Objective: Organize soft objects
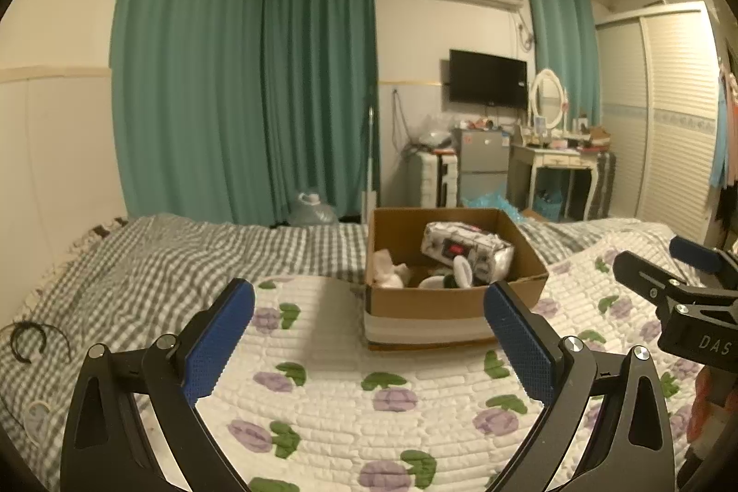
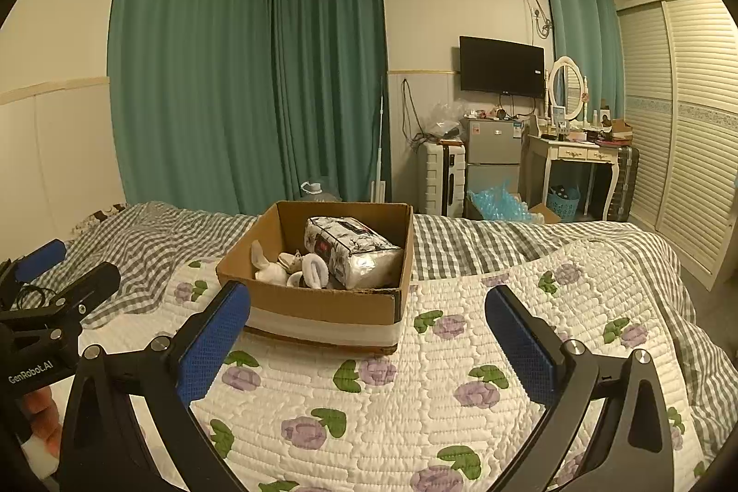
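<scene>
Brown cardboard forms the open box point(image 1: 454, 303) that stands on the bed, on a white quilt point(image 1: 350, 395) printed with purple flowers. Inside the box, a wrapped pack point(image 1: 466, 247) with a red label leans against the far right wall. White plush pieces point(image 1: 389, 270) lie at the near left of the box floor, and a white round soft thing point(image 1: 462, 271) sits in front of the pack. A pale band runs round the foot of the box.

Beyond and to the left of the box, a grey checked cover point(image 1: 152, 261) spreads over the bed. A black cord point(image 1: 27, 342) lies on it, well left of the box.

Nearer than the box, the left gripper point(image 1: 369, 349) hangs above the quilt with its blue pads wide apart and nothing between them. The right gripper point(image 2: 369, 349) hangs likewise on the near side of the box, spread wide and empty; from the left camera it shows to the right of the box point(image 1: 664, 270).

Behind the box stand green curtains point(image 1: 240, 86), a dark screen point(image 1: 488, 78) on the wall, a small fridge point(image 1: 482, 160) and a white desk point(image 1: 553, 164) with a mirror.
</scene>
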